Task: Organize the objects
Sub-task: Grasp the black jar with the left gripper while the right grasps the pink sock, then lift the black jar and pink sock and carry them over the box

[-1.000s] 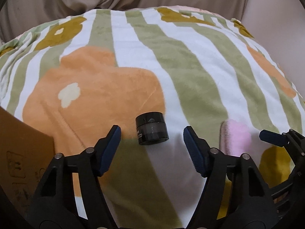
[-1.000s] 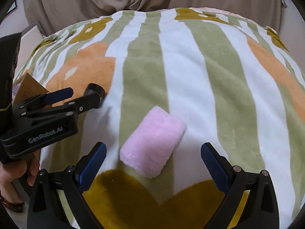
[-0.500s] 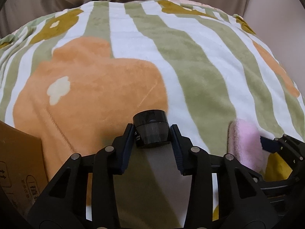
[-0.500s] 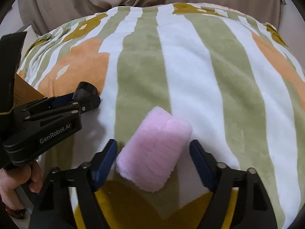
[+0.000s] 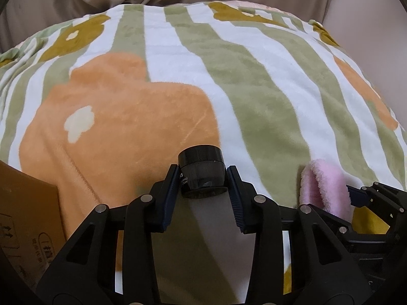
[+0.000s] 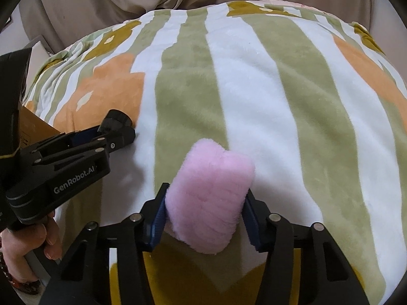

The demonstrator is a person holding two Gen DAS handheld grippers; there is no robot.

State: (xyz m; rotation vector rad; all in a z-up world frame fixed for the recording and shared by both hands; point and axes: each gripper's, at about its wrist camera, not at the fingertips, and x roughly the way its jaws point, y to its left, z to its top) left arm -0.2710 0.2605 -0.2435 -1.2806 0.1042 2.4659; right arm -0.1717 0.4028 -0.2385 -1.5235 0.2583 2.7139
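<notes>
Cardboard box (image 5: 25,216) sits left of jar (image 5: 202,171) on striped blanket (image 5: 254,89).

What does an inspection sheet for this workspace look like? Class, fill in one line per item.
Surface: striped floral blanket, soft and uneven.
Job's things: black jar upright; pink fluffy pad lying on the blanket.
Clutter: cardboard box at left edge.
Grippers: left claw shut on the jar; right claw closing, pads pressing the pink pad.
Cables: nothing seen.
Surroundings: beige fabric behind; a hand holds the left tool.
</notes>
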